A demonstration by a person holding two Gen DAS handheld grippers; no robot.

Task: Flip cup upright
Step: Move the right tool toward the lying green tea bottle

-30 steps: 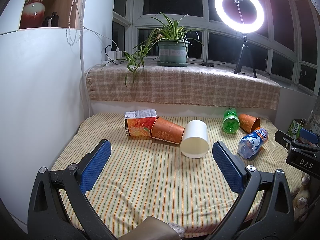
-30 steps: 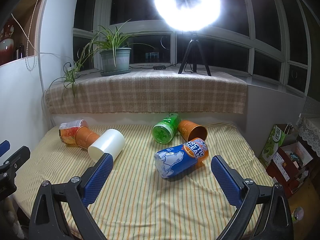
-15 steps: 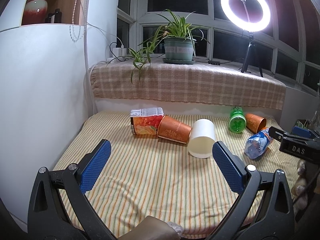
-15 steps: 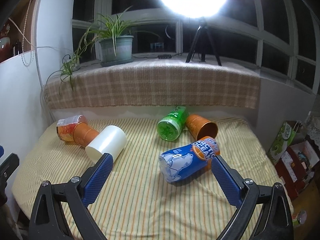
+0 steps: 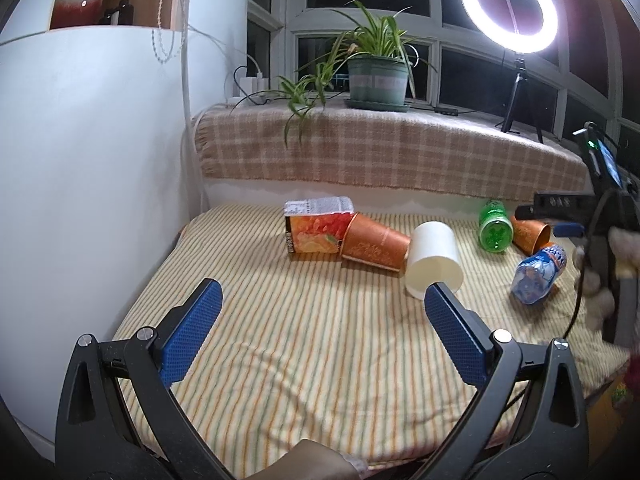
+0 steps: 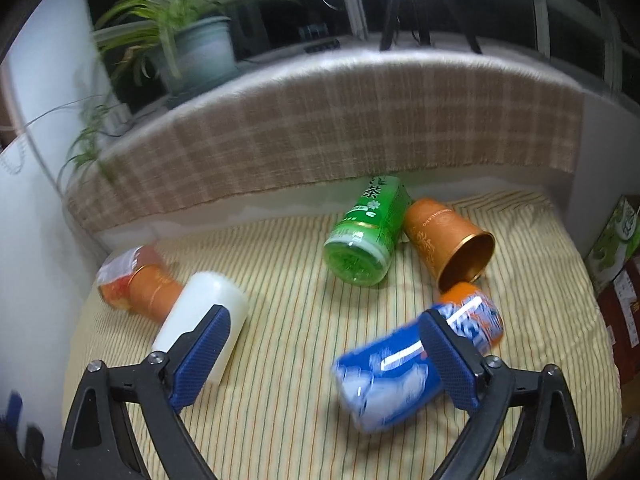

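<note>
A white cup (image 5: 434, 258) lies on its side on the striped cloth, mouth toward me; it also shows in the right wrist view (image 6: 200, 336). An orange cup (image 5: 376, 247) lies on its side left of it, against a juice carton (image 5: 318, 226). A second orange cup (image 6: 450, 242) lies on its side at the right, mouth open toward me. My left gripper (image 5: 320, 326) is open and empty, short of the white cup. My right gripper (image 6: 324, 354) is open and empty, low over the cloth between the white cup and a blue bottle (image 6: 416, 364).
A green bottle (image 6: 366, 230) lies beside the right orange cup. A plaid-covered sill (image 5: 380, 152) with a potted plant (image 5: 378, 80) and a ring light (image 5: 508, 6) runs along the back. A white wall (image 5: 88, 184) borders the left. Boxes (image 6: 620, 248) stand at the right.
My right gripper has moved forward and tilted down toward the cups and bottles; its view is blurred. My left gripper has shifted a little left and forward.
</note>
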